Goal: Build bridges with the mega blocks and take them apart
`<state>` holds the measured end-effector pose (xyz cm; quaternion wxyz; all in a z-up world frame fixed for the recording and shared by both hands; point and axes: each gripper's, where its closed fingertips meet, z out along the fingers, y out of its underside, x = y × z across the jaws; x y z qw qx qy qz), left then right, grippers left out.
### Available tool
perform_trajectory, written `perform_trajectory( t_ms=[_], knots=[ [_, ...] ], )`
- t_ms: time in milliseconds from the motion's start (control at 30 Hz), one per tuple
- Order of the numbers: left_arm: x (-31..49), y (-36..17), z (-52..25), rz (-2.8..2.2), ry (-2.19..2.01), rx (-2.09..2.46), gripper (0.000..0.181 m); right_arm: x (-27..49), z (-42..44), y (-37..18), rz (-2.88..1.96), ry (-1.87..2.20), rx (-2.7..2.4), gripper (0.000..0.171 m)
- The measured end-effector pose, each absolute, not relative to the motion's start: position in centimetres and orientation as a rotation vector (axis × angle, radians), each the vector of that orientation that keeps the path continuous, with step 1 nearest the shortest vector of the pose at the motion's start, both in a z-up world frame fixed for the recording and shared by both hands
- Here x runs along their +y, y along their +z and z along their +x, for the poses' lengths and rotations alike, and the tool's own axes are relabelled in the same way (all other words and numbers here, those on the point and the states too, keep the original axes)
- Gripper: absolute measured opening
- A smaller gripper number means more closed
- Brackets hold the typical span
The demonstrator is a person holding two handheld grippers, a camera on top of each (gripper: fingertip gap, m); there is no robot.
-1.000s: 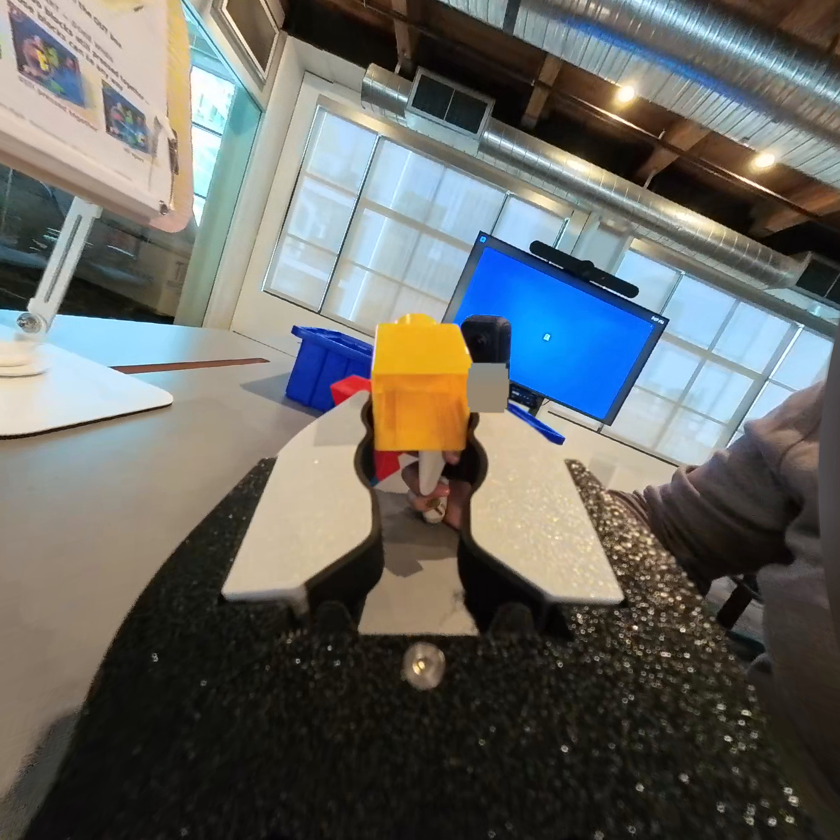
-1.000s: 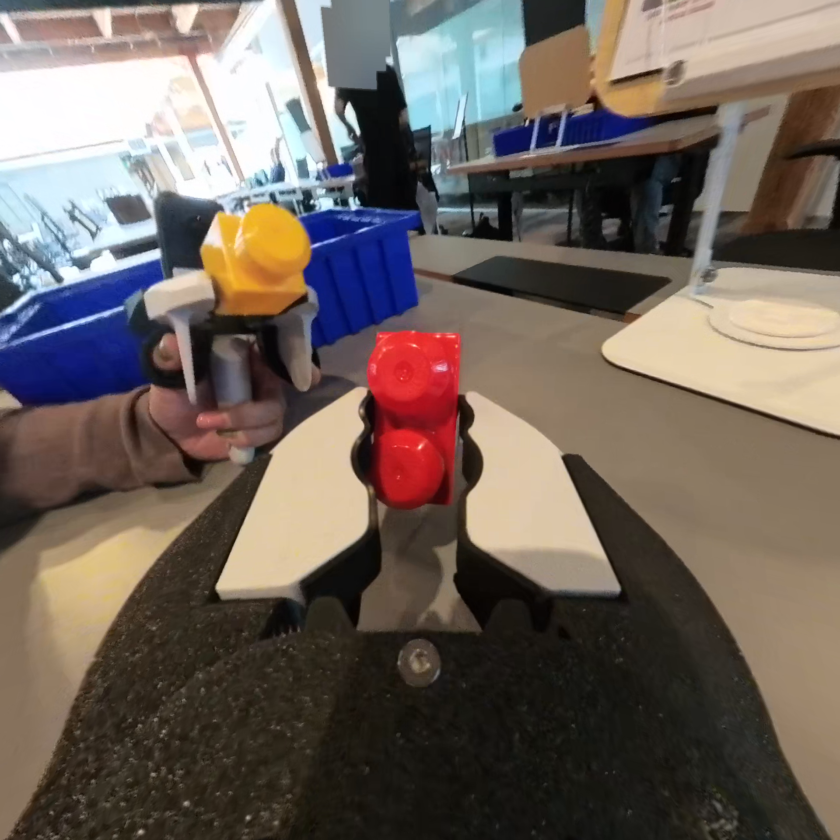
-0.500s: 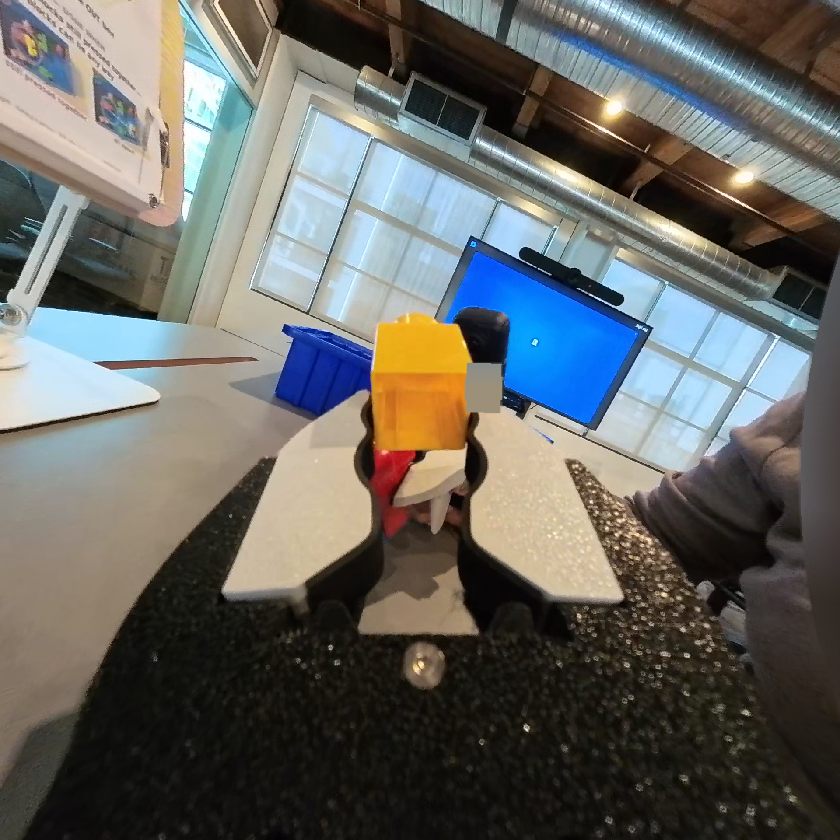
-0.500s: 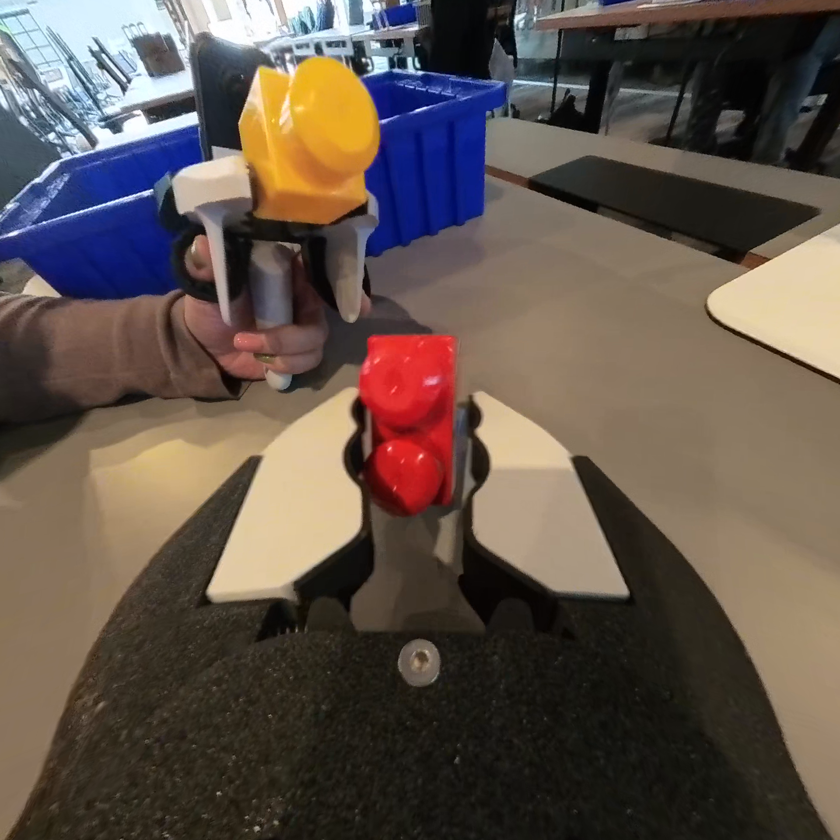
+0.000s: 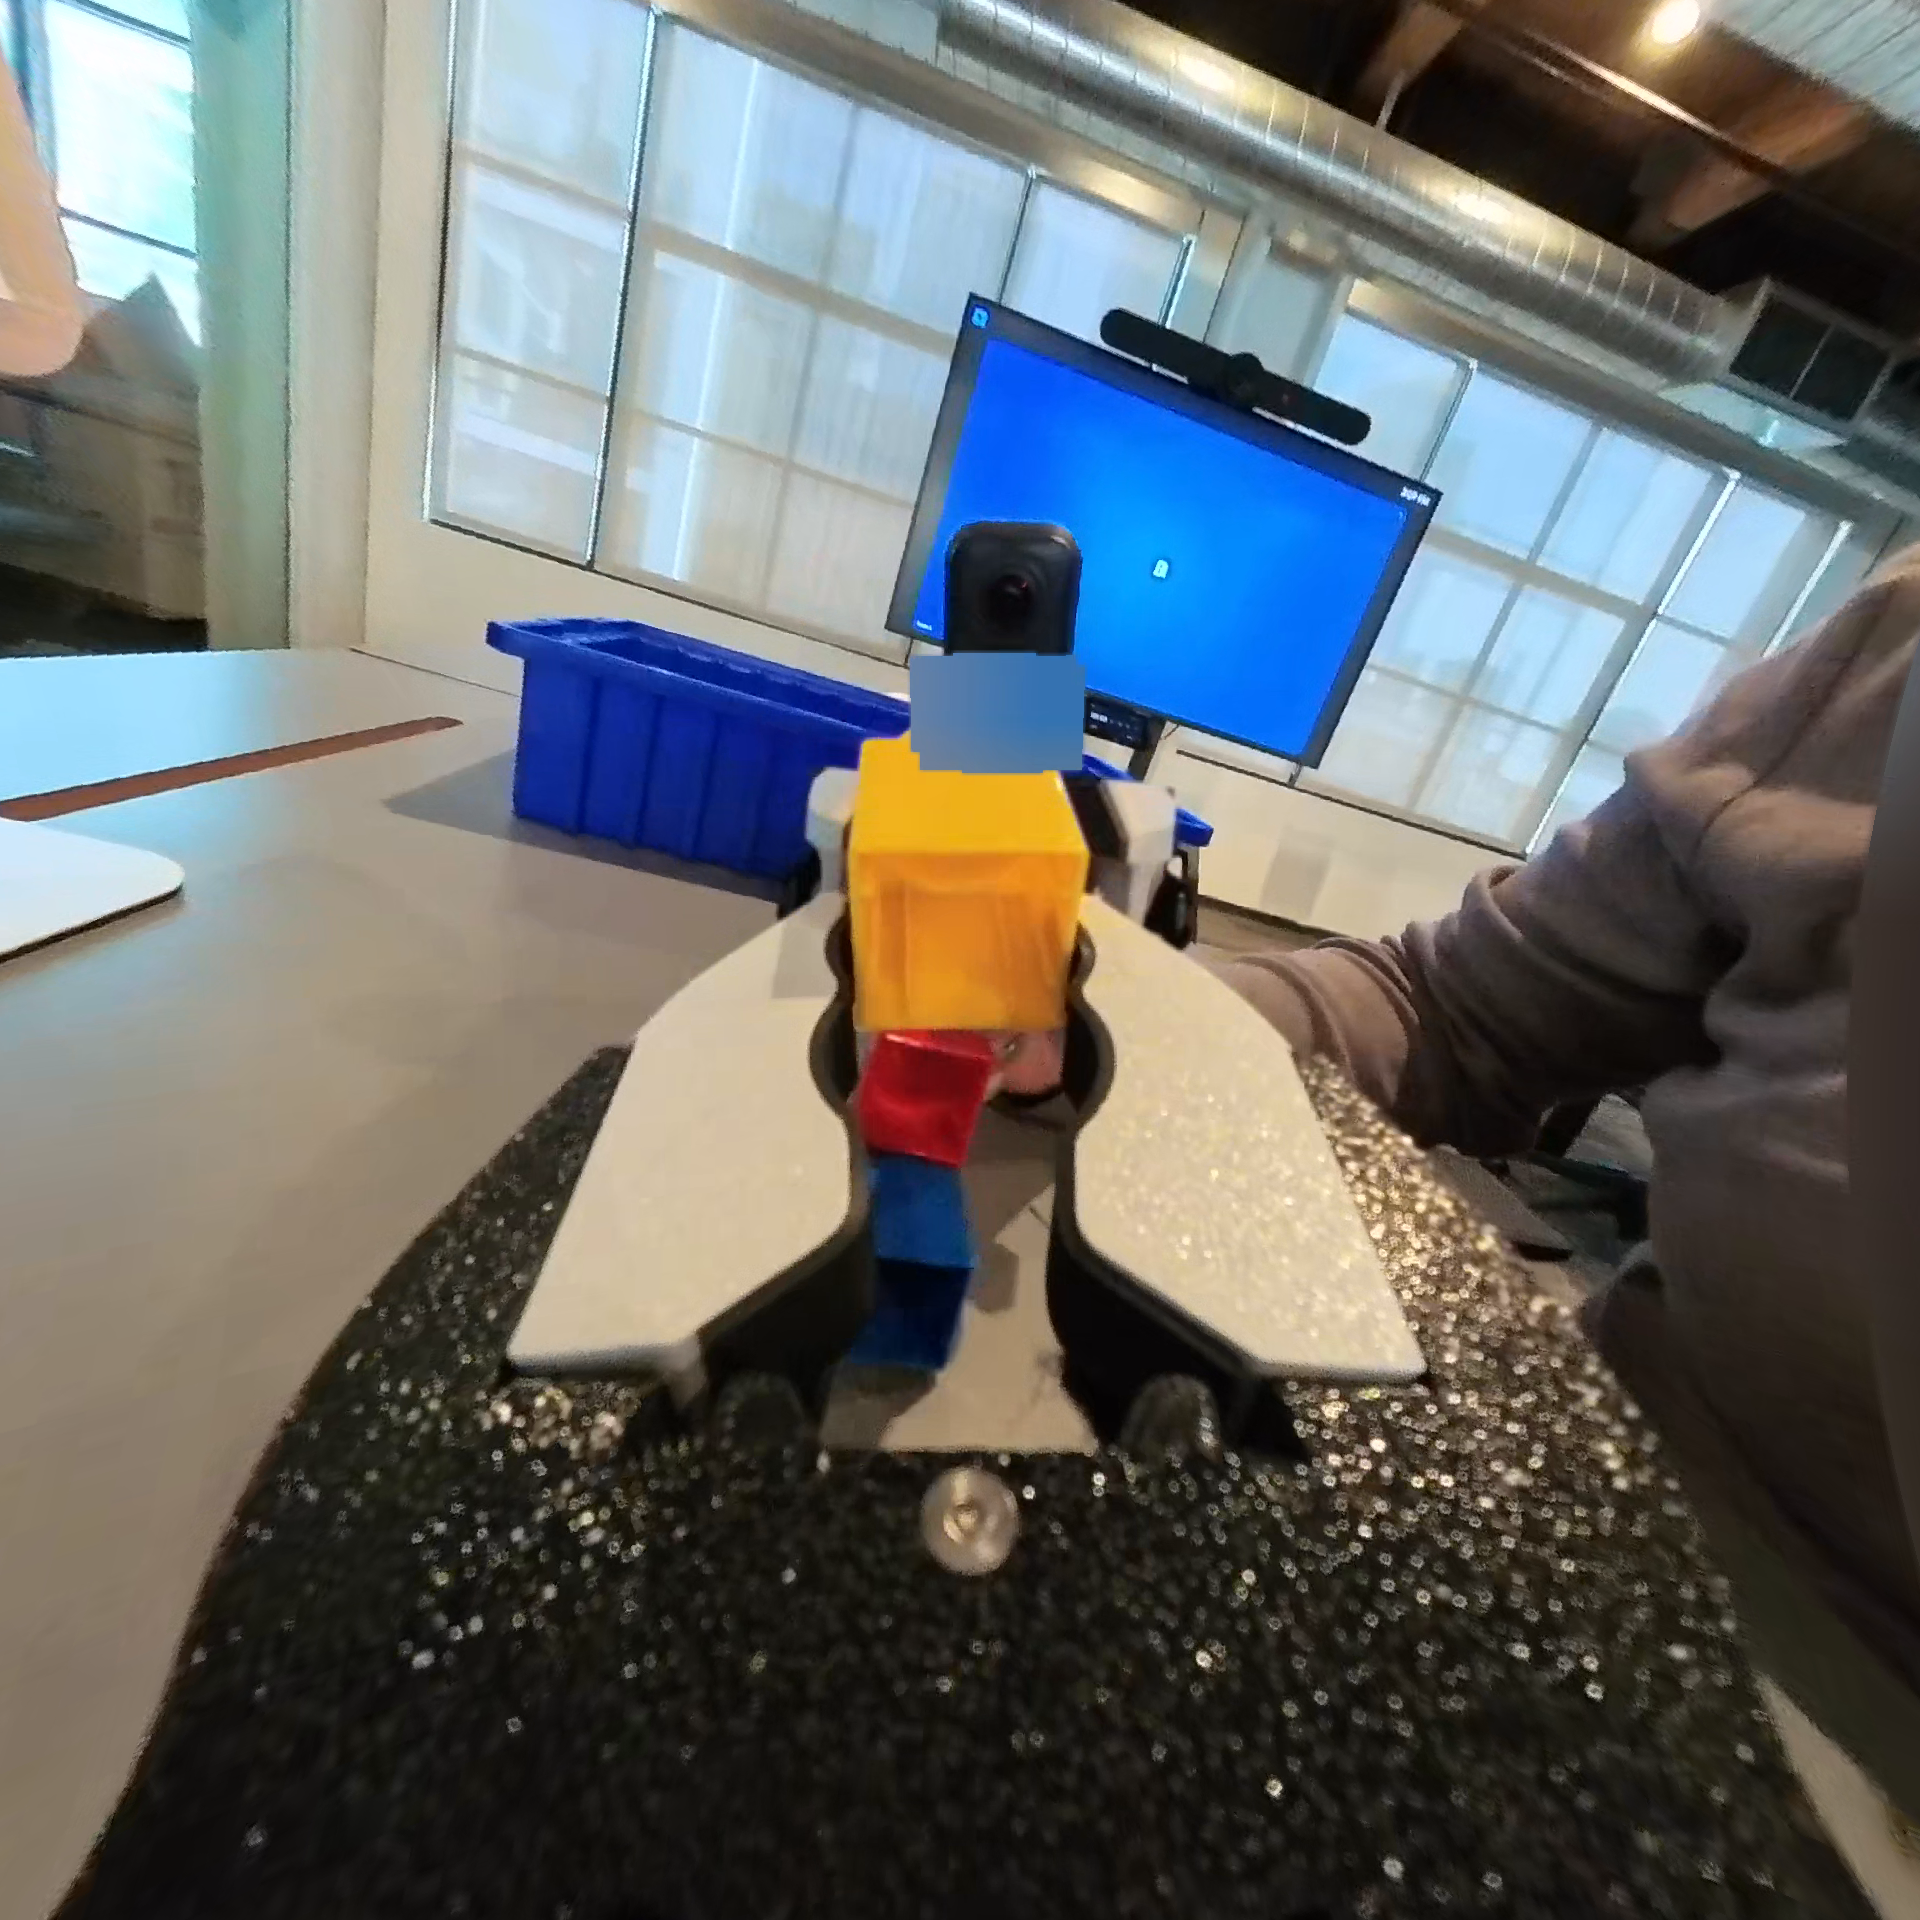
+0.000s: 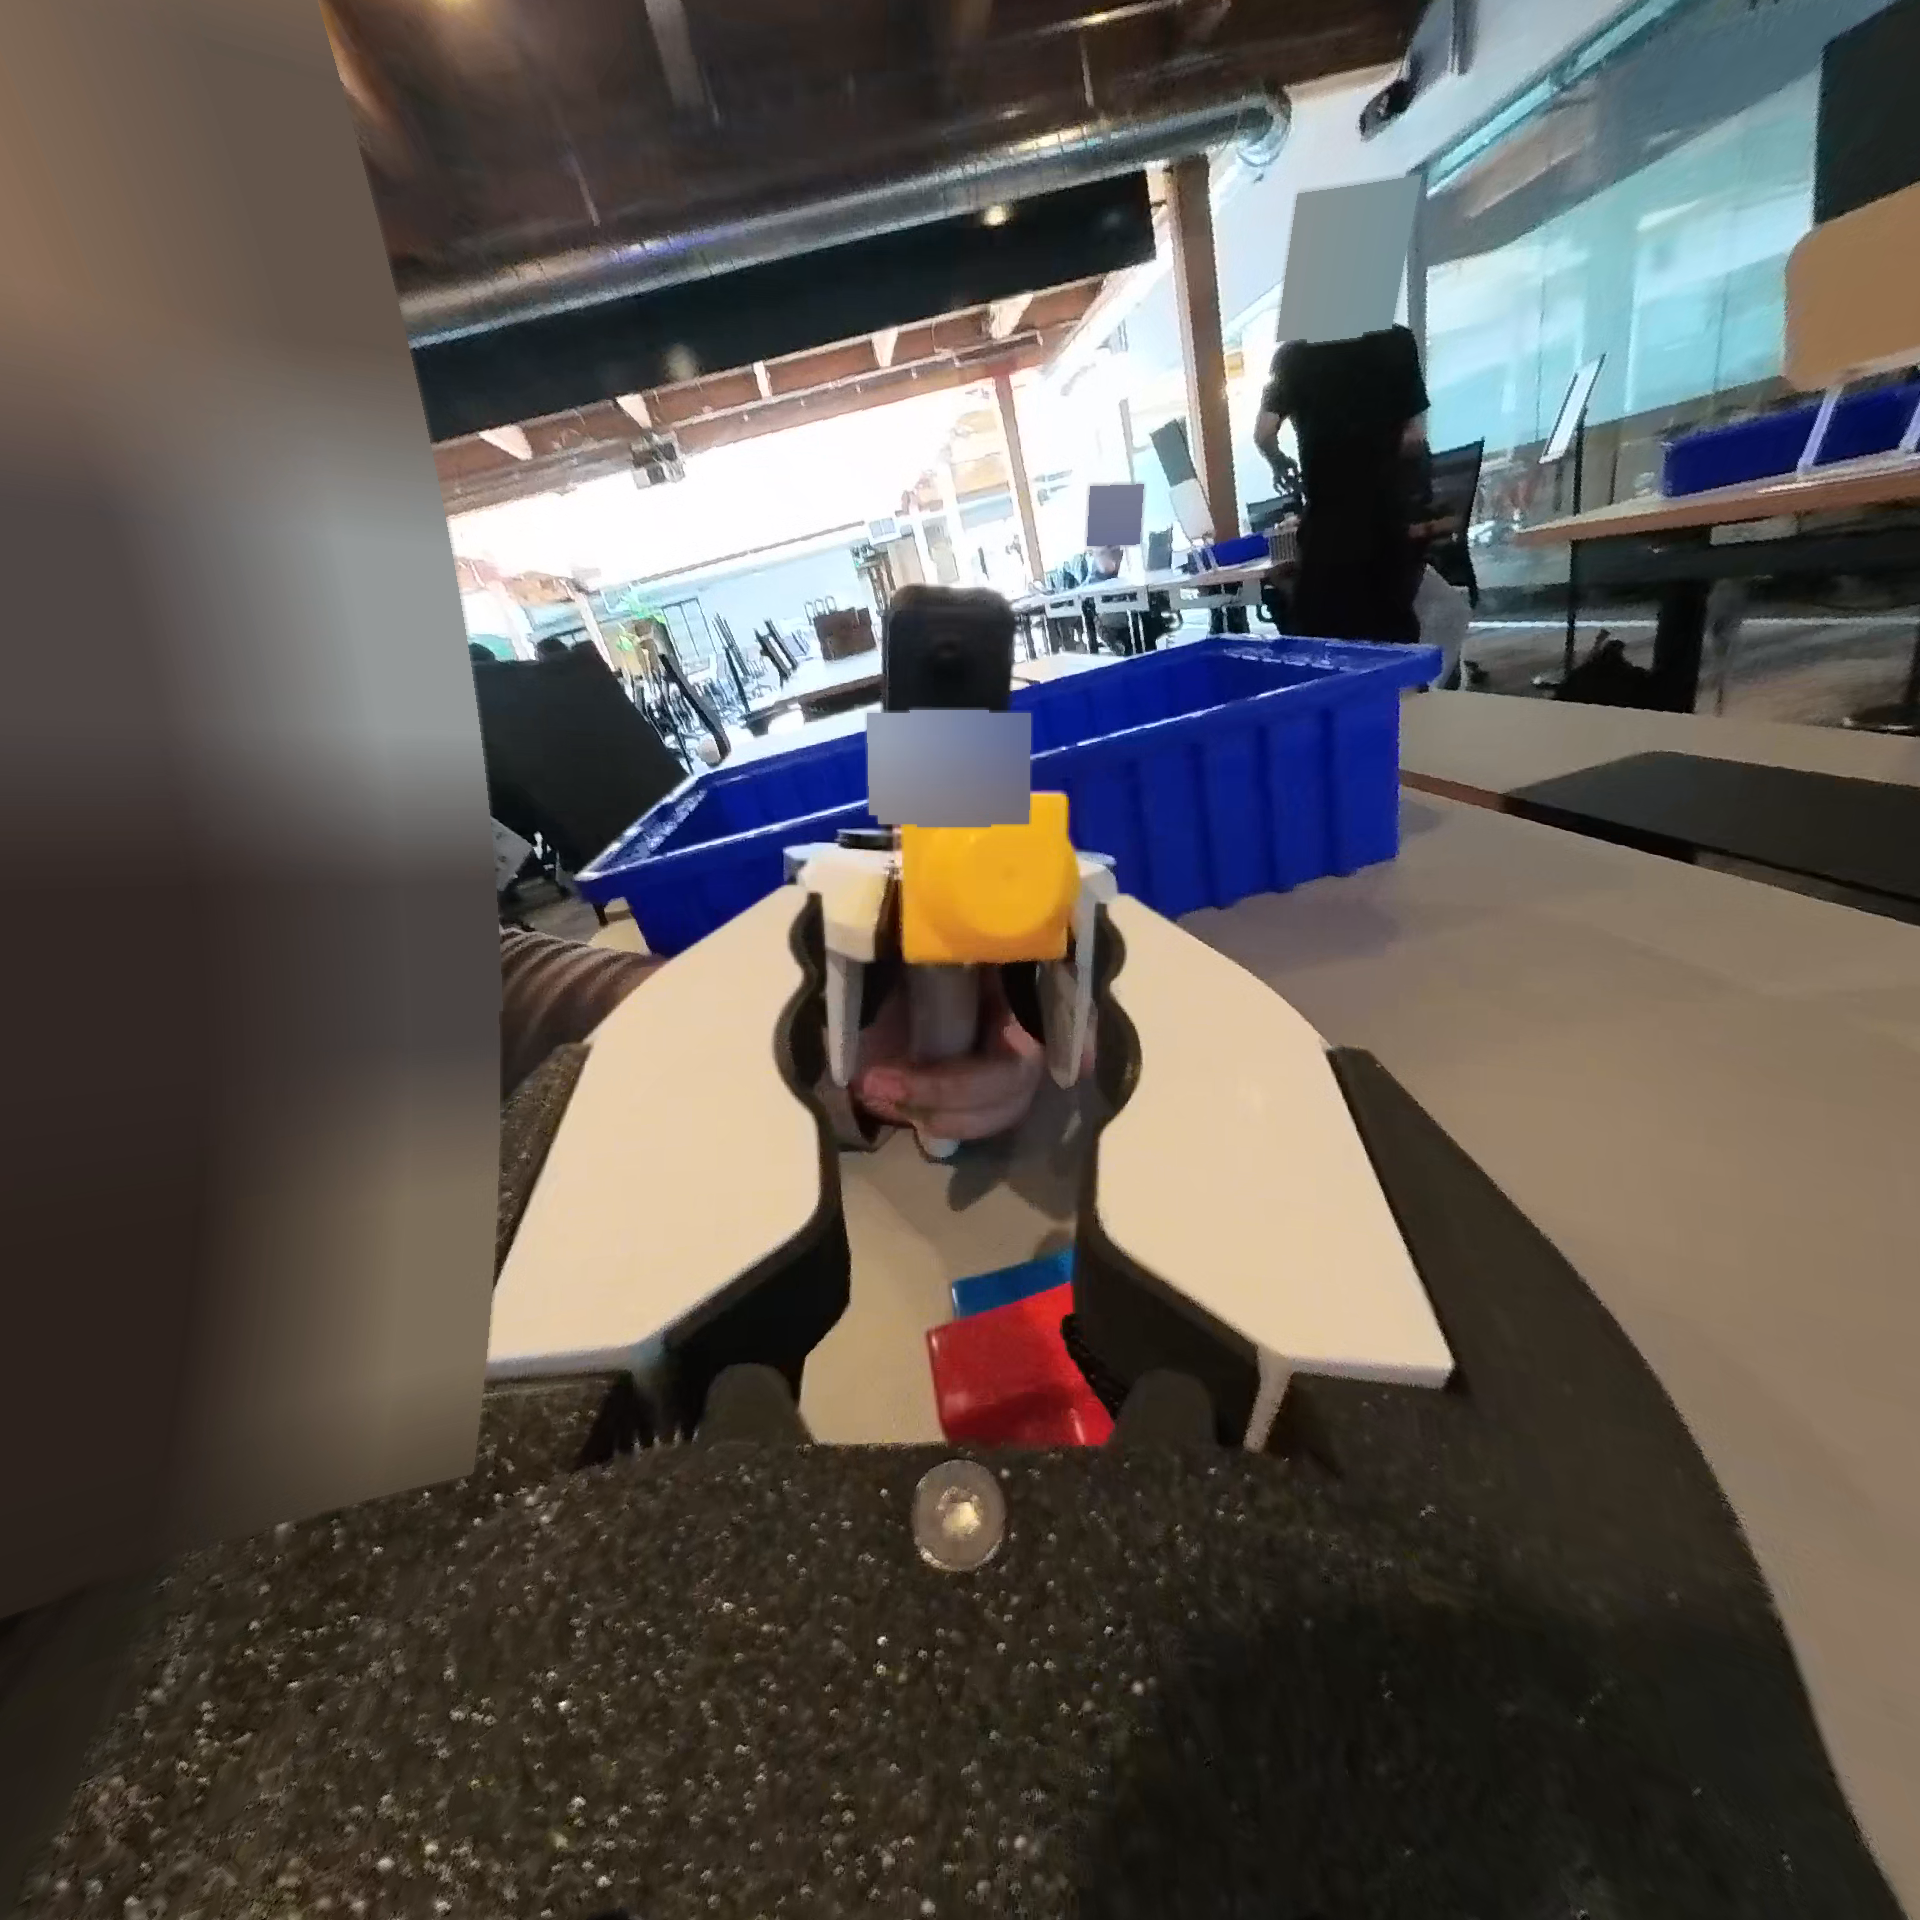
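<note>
Mega blocks in two places: yellow block pinched in the left gripper, fingers narrow on its sides, stud end facing the right gripper; red block stacked on blue block down on the table, below and between the two tools, on the near side of the bin, with no table edge in view close to it. Right fingers spread wide and empty, hovering just above the stack, red and blue visible low in the gap. Probably mid-build: one pillar up, yellow next, no second pillar anywhere in view. Main risk: toppling. Narrow pillar, no hand steadying it, and no way to tell from either view whether red is pressed fully home on blue; looks slightly askew in the left view, though blurred. Pressing yellow down off-centre, or at a tilt, likely to lever red off or knock the whole pillar flat. Second risk: a right finger clipping the stack while backing away, being so close above it. Third: yellow gripped only at the fingertips, so apt to twist or pop out under a hard push. Also little room between the two facing grippers; easy to bump.
</note>
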<state>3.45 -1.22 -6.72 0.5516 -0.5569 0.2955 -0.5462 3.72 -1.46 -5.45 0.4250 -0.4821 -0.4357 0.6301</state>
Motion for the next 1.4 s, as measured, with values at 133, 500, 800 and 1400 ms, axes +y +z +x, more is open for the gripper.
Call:
perform_trajectory(
  t_ms=[133,500,800,1400],
  knots=[
    [-1.7,-7.2,4.3,-1.346,-1.276,0.772,0.036,-1.4,3.6,-5.3,-1.213,1.594,-1.061,0.041],
    [0.3,-6.4,2.5,-1.321,-1.249,0.558,0.067,6.0,11.3,-0.7,-1.240,0.882,-0.733,0.032],
    [0.7,-6.5,2.3,-1.335,-1.256,0.528,0.067,11.1,30.4,1.7,-1.486,-0.288,-0.303,0.032],
    [0.9,-6.5,2.2,-1.334,-1.286,0.505,0.068,-1.0,8.2,-9.1,-1.362,0.985,-1.540,0.073]
  ],
)
